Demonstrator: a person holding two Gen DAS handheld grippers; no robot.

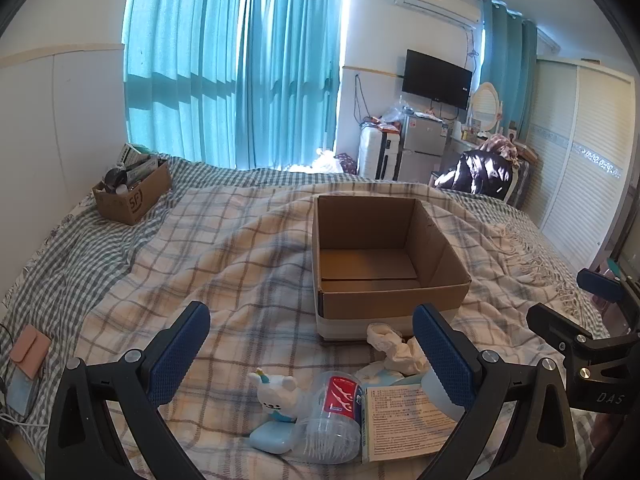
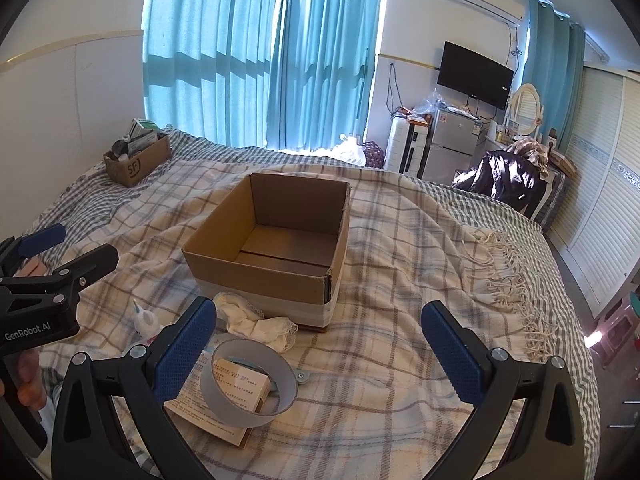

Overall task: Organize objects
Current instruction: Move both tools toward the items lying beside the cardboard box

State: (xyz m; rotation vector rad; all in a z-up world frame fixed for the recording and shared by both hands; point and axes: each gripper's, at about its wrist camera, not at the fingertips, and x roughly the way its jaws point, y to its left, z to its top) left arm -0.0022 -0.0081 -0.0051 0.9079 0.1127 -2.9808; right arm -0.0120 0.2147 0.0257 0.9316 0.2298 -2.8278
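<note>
An empty open cardboard box stands on the plaid blanket. In front of it lie a white crumpled sock, a white bear figurine, a light-blue case, a clear floss-pick jar, a paper medicine box and a grey tape roll. My left gripper is open above these items, empty. My right gripper is open, empty, above the blanket right of the tape roll.
A smaller cardboard box full of items sits at the bed's far left. A pink wallet lies at the left edge. The blanket's fringe hangs toward the right. Wardrobe, fridge and TV stand beyond the bed.
</note>
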